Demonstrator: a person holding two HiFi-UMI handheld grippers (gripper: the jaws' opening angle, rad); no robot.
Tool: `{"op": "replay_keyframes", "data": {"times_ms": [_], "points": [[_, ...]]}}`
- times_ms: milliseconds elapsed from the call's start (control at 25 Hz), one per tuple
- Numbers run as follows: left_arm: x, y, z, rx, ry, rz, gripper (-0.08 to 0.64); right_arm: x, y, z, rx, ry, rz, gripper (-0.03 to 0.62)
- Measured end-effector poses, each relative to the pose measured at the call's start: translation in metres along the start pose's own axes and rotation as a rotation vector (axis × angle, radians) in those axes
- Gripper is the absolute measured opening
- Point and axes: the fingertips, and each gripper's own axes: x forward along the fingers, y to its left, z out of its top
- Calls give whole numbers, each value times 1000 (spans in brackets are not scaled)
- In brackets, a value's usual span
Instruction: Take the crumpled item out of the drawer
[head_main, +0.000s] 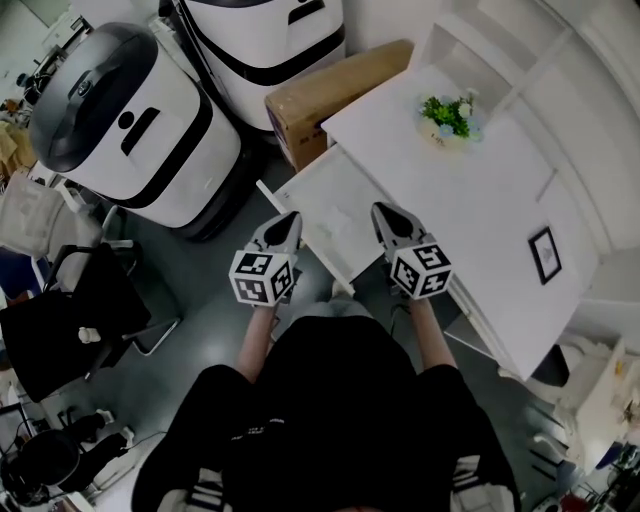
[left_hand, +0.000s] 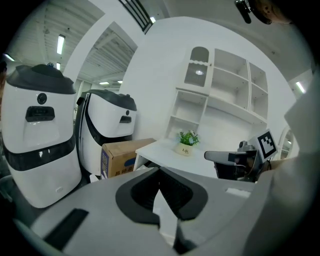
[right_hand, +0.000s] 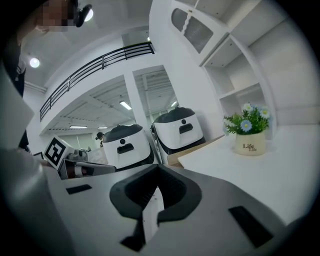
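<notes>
The left gripper (head_main: 288, 222) and the right gripper (head_main: 386, 214) each had their jaws pressed together with nothing between them. They were held side by side at the near edge of the white desk (head_main: 480, 200), by a white ledge (head_main: 325, 205) that jutted from its front. The crumpled item showed in no view, so neither its place relative to the jaws nor its look could be told. Whether the ledge was the open drawer was hard to make out, since the gripper views, filled below by the grey jaw bodies, gave only the desk top with a potted plant (right_hand: 248, 131).
</notes>
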Motion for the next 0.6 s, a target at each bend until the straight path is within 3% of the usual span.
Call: {"op": "replay_keyframes", "data": {"times_ms": [280, 600], "points": [[25, 11, -20, -55, 64, -28, -2, 46, 0, -41, 82, 120, 63, -8], [55, 26, -41, -83, 146, -52, -2, 94, -22, -102, 64, 295, 42, -8]]}}
